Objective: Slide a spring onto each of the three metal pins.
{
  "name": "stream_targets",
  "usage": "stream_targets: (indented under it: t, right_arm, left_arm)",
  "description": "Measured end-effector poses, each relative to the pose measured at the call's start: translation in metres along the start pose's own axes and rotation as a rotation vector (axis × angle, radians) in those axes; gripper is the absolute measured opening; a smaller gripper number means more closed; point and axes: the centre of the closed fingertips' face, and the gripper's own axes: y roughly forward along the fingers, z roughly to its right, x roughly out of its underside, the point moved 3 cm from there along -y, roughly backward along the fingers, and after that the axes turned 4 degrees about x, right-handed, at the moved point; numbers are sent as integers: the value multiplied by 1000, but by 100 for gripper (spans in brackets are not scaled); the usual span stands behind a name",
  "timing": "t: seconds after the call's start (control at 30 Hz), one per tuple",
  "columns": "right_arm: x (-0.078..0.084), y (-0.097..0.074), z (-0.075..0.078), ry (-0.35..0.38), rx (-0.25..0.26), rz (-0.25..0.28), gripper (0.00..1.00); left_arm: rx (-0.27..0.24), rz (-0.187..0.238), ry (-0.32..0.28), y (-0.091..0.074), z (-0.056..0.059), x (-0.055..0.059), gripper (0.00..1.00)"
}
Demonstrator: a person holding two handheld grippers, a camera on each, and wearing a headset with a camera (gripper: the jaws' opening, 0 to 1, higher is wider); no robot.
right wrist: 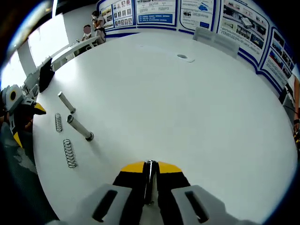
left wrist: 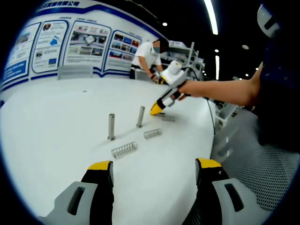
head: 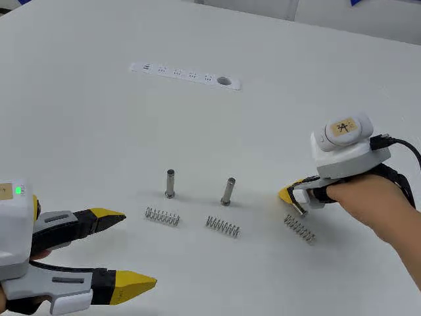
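Beside two upright pins [head: 170, 183], coiled silvery springs [head: 222, 226]

No text is legible with confidence.

Head view: a tan label [head: 343, 126] on top of the right gripper [head: 289, 197], right of centre, bears 1 dark printed mark, which is unreadable. A second tan label [head: 5, 191] on the left gripper [head: 141, 249], at the lower left edge, is cut off by the frame.

Left gripper view: wall posters [left wrist: 70, 44] at upper left sit under a blue banner [left wrist: 58, 3] with white characters, too blurred to read.

Right gripper view: posters [right wrist: 197, 9] along the top edge, print illegible.
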Motion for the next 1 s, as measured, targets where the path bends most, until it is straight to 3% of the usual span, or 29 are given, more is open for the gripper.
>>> stream_targets:
  t: [0.17,0.43,1.0]
  right_arm:
    - [-2,1,-2,-36,12,-19,9]
    - [1,-3,-3,-12,18,4,9]
    - [-6,-45,-11,7,27,99,8]
  left_arm:
    - [2,-3,2,0,0,0,72]
    - [0,0,5,0,0,-1,71]
    - [12,-9,22,1,3,0,70]
